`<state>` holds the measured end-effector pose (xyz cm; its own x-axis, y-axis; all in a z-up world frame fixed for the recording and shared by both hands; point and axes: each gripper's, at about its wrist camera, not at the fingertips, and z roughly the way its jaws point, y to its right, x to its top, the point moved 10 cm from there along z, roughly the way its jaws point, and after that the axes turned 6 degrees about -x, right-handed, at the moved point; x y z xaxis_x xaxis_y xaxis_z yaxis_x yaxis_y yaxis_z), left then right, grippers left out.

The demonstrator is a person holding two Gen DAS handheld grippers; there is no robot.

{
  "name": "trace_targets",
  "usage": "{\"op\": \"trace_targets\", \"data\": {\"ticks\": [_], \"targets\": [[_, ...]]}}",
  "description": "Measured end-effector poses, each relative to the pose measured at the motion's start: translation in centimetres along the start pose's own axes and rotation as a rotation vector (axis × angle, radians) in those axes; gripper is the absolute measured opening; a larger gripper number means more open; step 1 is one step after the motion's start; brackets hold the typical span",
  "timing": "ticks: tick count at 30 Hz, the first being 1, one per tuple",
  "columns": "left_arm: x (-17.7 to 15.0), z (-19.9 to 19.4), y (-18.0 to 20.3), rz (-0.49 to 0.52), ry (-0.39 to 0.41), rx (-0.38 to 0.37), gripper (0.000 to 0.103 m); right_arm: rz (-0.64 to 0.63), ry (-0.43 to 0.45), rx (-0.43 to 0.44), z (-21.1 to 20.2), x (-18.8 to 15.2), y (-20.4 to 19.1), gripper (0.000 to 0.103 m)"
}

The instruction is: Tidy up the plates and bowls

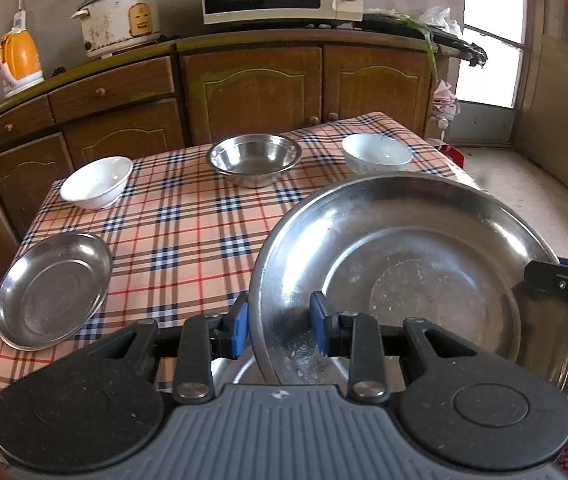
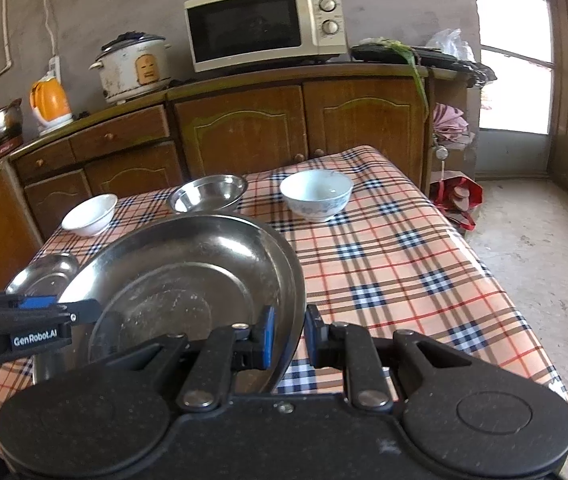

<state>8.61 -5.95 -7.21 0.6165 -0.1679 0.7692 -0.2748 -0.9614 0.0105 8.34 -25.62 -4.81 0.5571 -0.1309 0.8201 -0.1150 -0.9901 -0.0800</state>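
The large steel plate (image 1: 416, 280) is carried clear of the surface (image 1: 187, 224), gripped at two opposite points of its rim. The left gripper (image 1: 279, 328) straddles the rim on the plate's left side: one blue pad sits outside the wall, the other inside the dish, closed down onto the thin metal. The right gripper (image 2: 288, 336) does the same on the plate's right side, its jaws nearly fully closed on the rim. Each gripper appears at the far edge of the other's view, which confirms that the two holds lie across the plate from one another.

The plate is round, so it has no long axis of its own; the working axis is the line between the two grips, running left to right across the person. The dish faces upward with its far rim raised, so the hollow tilts toward the person.

The relation that matters next: the smaller steel plate (image 1: 53, 290) lies flat on the surface to the left of the carried plate, near the front left corner, closest to the left gripper. If stacking plates is intended, the carried plate would travel leftward and down.

Further back stand a white bowl (image 1: 95, 182), a steel bowl (image 1: 253, 158) and a patterned white bowl (image 2: 316, 194), well apart in a row.
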Motion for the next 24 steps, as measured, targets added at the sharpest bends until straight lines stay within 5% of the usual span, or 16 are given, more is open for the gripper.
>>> {"op": "trace_targets", "data": {"ticks": [24], "targets": [[-2.5, -1.1, -5.7, -0.056, -0.036, 0.07, 0.032, -0.113, -0.071, 0.076, 1.3, -2.8, -6.4, 0.022]]}}
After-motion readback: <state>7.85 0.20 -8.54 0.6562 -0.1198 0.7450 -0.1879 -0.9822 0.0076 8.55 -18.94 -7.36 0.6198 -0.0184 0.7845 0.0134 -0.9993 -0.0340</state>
